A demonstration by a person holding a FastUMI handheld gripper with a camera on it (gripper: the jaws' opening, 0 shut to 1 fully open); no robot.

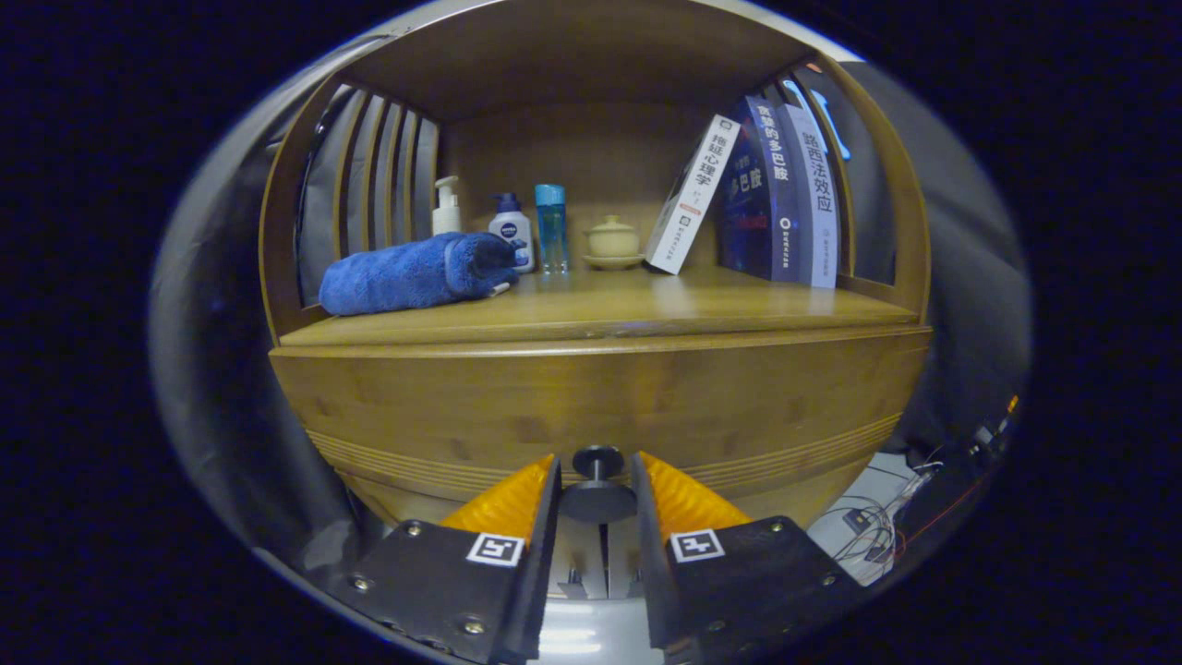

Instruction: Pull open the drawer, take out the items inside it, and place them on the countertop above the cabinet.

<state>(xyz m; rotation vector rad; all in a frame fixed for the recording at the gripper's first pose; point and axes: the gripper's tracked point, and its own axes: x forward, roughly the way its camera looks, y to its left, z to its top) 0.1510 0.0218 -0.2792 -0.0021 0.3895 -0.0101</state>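
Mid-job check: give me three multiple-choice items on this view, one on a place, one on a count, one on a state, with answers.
1. Where is the drawer knob?
A. between the gripper fingers
B. on the countertop
C. beside the books

2. How many books stand on the countertop?
A. one
B. three
C. five

3. The drawer is:
A. shut
B. pulled fully out
C. removed

Answers: 1 A, the knob sits in the gap between the orange fingers. 2 B, one white leaning and two dark spines. 3 A, its front lies flush under the countertop and no inside shows.
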